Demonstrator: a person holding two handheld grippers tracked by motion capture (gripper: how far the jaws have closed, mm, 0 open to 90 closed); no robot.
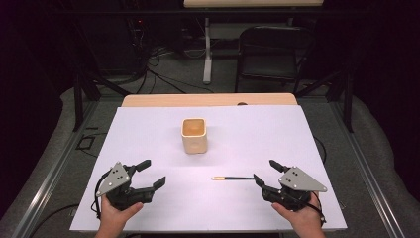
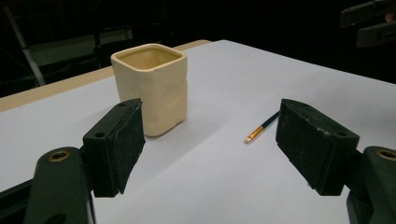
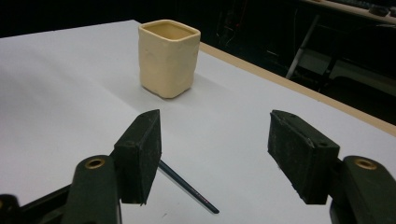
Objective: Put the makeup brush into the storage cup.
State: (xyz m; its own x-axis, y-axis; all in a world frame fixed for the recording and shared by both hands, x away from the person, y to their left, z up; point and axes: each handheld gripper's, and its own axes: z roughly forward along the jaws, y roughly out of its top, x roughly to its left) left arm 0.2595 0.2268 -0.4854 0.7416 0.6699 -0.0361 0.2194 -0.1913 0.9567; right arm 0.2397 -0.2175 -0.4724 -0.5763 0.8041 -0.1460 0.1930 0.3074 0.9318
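Observation:
A cream square cup (image 1: 193, 136) (image 2: 152, 88) (image 3: 168, 58) stands upright in the middle of the white sheet (image 1: 148, 134). To its right and nearer me lies a thin dark brush with a yellow tip (image 1: 233, 178) (image 2: 263, 127) (image 3: 187, 186), flat on the sheet. My right gripper (image 1: 264, 170) (image 3: 215, 154) is open just right of the brush's dark end, and that end runs under its left jaw without being pinched. My left gripper (image 1: 154, 171) (image 2: 210, 140) is open at the near left, with nothing between its jaws.
The sheet covers a wooden table whose bare edge (image 1: 208, 100) shows at the back. Beyond it are a black folding chair (image 1: 270, 54), a white table leg (image 1: 207, 49) and cables on the floor. My right gripper (image 2: 369, 21) also shows far off in the left gripper view.

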